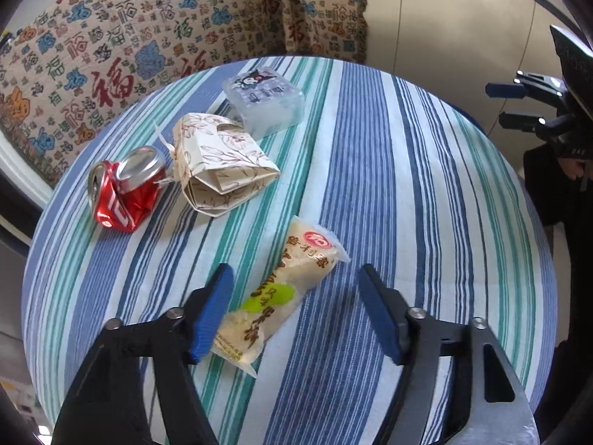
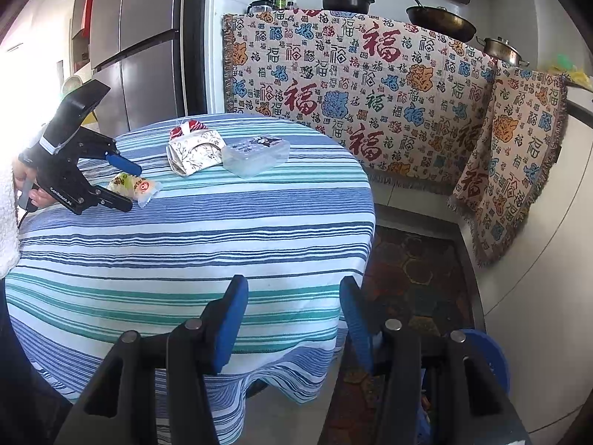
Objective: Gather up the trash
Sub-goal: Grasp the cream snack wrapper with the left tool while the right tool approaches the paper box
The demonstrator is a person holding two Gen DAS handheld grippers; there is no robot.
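Only the left wrist view shows the crushed red aluminium can, beyond the long pale plastic snack wrapper on the blue-and-green striped tablecloth. The left gripper hangs low over the wrapper, jaws spread wide around it, gripping nothing. The right gripper, seen in its own view, hovers off the cloth's edge, well apart from the wrapper, jaws parted and empty.
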